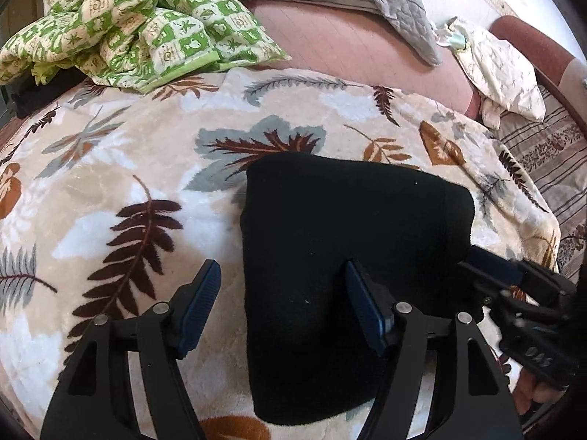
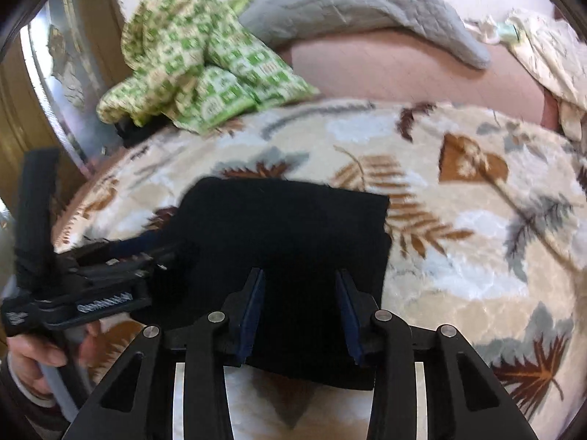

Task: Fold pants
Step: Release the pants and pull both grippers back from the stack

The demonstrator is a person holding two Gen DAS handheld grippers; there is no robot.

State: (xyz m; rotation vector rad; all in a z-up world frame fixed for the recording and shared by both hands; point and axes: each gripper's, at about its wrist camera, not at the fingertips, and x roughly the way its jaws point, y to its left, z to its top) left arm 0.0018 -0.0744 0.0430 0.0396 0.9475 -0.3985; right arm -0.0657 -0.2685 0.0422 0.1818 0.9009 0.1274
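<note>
Inspector A: Location of the pants?

Inspector B: One black pair, folded compact, lying on the leaf-print blanket. Left gripper straddles its left edge, jaws apart, nothing pinched. Right gripper hangs over its near edge, jaws apart, nothing clamped.

Inspector A: Pose?

Inspector B: Both angled downward. Two grippers; one hand visible on the left handle.

The black pants are folded into a compact, thick, roughly rectangular bundle. They lie flat on the leaf-patterned blanket covering the bed.
</note>
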